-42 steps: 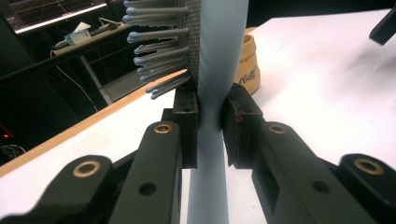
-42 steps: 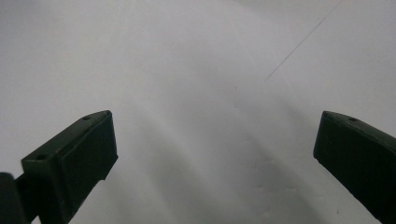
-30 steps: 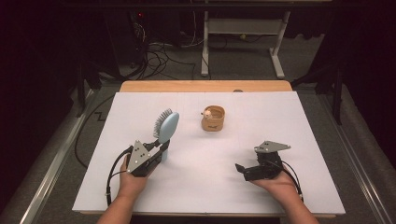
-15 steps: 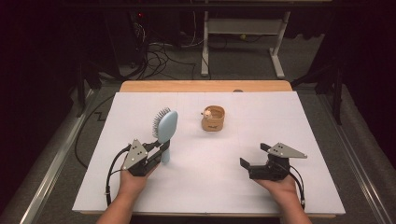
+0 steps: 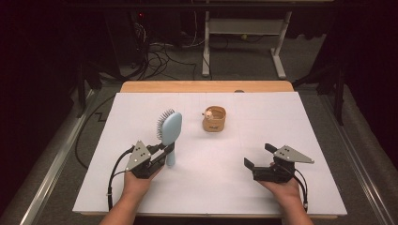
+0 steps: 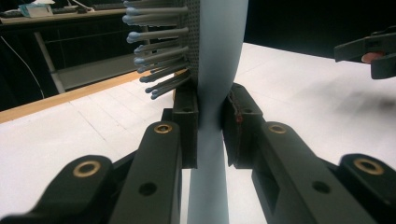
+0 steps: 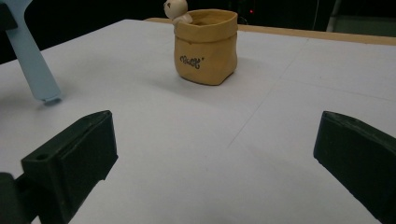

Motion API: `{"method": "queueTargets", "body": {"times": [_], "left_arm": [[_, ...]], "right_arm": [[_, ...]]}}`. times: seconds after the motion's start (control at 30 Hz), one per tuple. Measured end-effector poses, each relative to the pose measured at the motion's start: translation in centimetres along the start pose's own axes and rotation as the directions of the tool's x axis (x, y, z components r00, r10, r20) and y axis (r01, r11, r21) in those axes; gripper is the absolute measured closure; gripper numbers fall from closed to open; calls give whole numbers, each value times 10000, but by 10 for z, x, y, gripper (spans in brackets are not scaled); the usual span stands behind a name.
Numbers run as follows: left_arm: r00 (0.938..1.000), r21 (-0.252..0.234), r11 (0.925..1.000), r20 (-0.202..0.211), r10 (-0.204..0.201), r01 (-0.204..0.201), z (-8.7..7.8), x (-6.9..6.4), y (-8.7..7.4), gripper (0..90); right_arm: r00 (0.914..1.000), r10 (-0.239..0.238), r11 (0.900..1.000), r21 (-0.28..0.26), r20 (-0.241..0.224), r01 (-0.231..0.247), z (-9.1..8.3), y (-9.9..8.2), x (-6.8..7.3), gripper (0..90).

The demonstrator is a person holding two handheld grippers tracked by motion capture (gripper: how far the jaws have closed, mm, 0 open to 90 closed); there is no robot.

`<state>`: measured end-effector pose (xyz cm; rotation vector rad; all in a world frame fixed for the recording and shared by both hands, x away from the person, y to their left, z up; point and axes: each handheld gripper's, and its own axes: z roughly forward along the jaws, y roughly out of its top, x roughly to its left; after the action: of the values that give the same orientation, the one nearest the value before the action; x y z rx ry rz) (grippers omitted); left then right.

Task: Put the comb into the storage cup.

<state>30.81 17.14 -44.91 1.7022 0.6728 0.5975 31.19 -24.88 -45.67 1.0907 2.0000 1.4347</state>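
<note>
A light blue hairbrush [image 5: 170,127] stands upright over the left half of the white table [image 5: 291,122], bristles facing left. My left gripper [image 5: 165,154] is shut on its handle; in the left gripper view [image 6: 210,126] both pads press the handle of the hairbrush [image 6: 219,46]. The handle's lower end [image 7: 44,93] sits just at the table surface. My right gripper [image 5: 259,157] hovers low at the front right, open and holding nothing; in the right gripper view [image 7: 215,130] its jaws stand wide apart. It points toward a small tan pot [image 7: 205,46] with a bear figure on its rim.
The tan pot [image 5: 214,119] stands behind the table's middle, between the two grippers. A wooden strip [image 5: 206,86] runs along the far edge. Beyond it are cables and a white desk frame [image 5: 244,42] on the floor.
My right gripper has shifted a little to the right and turned, staying open. The left gripper and the brush have kept still.
</note>
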Motion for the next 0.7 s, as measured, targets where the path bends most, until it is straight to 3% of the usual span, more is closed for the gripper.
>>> {"method": "queueTargets", "body": {"times": [0.3,0.7], "left_arm": [[10000,-156,9999,-59,50,-51,0,-4,1,773],[9999,-310,9995,-98,76,-79,-2,-5,3,773]], "right_arm": [[9999,-89,9993,-355,-84,86,2,12,7,1],[9980,-525,9984,-241,-365,517,21,33,26,1]]}}
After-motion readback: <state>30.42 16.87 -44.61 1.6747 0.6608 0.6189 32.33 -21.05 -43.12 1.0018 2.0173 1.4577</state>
